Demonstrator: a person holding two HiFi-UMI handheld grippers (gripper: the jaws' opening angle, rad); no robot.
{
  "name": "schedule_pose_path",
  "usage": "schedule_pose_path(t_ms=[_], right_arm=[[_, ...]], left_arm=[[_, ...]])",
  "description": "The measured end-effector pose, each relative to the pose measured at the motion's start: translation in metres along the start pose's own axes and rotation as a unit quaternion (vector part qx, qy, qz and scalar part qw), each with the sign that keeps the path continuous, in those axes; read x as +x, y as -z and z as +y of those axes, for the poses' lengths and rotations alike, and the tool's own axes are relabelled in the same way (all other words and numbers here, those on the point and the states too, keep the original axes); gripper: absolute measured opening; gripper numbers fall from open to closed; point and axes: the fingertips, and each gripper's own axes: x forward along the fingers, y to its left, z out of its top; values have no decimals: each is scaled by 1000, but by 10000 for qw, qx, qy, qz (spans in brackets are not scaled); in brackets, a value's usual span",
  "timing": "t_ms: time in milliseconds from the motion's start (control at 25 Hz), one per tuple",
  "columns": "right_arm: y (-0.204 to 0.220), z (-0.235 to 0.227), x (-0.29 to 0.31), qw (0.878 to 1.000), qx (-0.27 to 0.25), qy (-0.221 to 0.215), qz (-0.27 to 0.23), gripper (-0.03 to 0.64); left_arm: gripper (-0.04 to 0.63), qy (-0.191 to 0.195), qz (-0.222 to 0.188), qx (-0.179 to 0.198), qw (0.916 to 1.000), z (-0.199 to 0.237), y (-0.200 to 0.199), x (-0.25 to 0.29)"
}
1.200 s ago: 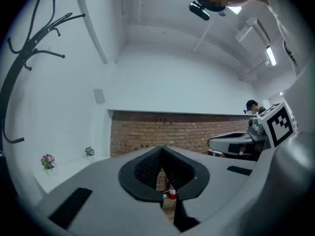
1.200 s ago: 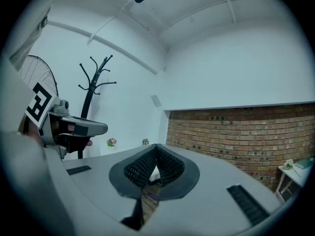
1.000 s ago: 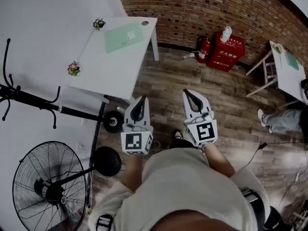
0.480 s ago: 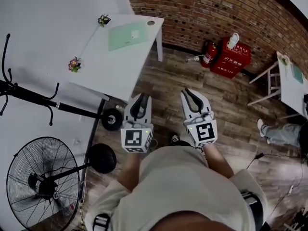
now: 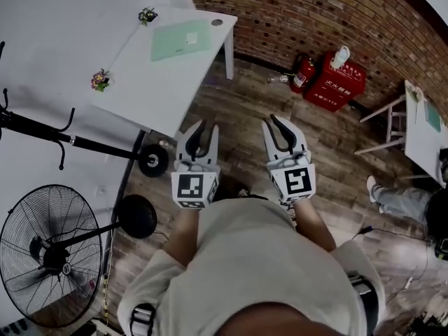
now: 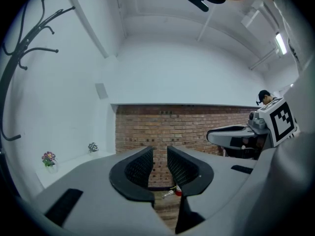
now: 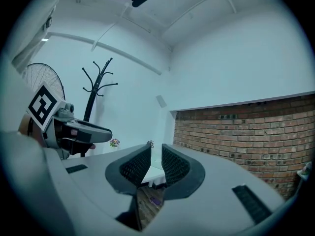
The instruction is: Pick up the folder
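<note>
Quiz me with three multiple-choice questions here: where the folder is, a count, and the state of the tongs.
1. Where does the green folder lie? A on the white table; B on the floor; C between the tongs.
2. How many small flower pots stand on that table? A one; B two; C four.
3. The left tongs and right tongs are: A clamped on the folder; B open and empty; C out of view.
Answers: A, it lies flat near the table's far corner; B, one by the folder, one apart from it; B, both pairs of jaws have just been opening, with nothing between them.
</note>
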Motion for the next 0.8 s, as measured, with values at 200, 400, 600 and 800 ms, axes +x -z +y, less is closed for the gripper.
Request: schedule_pose_path(t_ms=[200,400,600,800], right_arm=[[5,-13,7,9999,143,73,15,69],[16,-17,20,9999,101,40,117,77],[26,-32,41,9998,-5,69,192,81],[36,-47,71,9997,12,2,249,83]], left_arm=[[83,-68,24,9,10000,5,-2,9],[83,-46,54,-58,10000,13,6,26],[83,110,23,-81,9999,18,8,60],[83,202,21,-79,9998,29,11,98]])
